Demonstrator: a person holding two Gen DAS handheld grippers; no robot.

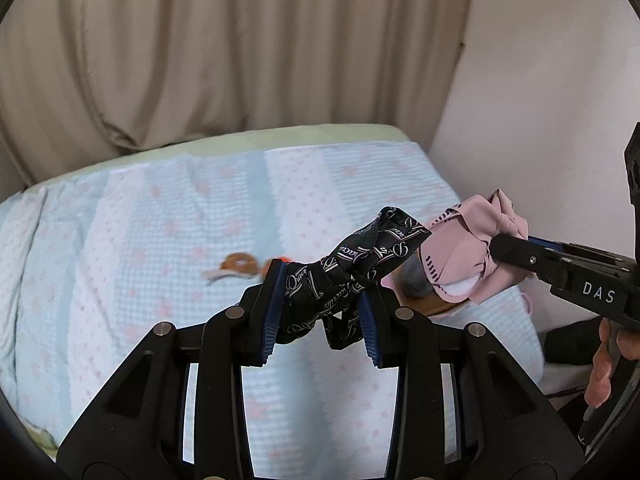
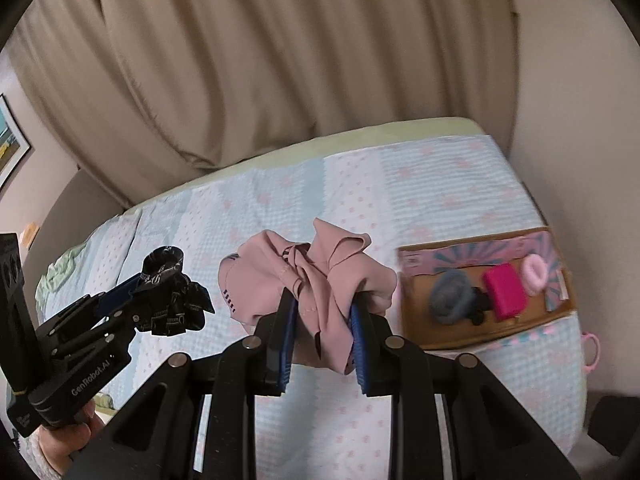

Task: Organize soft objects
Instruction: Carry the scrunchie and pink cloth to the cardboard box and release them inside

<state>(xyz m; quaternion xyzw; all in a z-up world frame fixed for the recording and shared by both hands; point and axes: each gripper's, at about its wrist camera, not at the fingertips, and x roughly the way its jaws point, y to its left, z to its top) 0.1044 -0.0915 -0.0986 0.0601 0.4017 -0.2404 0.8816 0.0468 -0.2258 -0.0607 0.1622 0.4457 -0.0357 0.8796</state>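
My left gripper (image 1: 322, 280) is shut on a black patterned scarf (image 1: 360, 264) and holds it above the bed; it also shows in the right wrist view (image 2: 160, 280). My right gripper (image 2: 324, 304) is shut on a bunched pink cloth (image 2: 312, 276), held above the bed to the right of the scarf; the cloth shows in the left wrist view (image 1: 464, 252). A cardboard box (image 2: 440, 332) at the bed's right holds a grey-blue soft item (image 2: 450, 296), a magenta pouch (image 2: 505, 291) and a pink scrunchie (image 2: 536, 274).
The bed has a pale blue and white blanket with pink dots (image 1: 160, 240). A small orange and white item (image 1: 236, 266) lies on it. Beige curtains (image 2: 260, 60) hang behind; a wall (image 1: 540, 80) is at the right.
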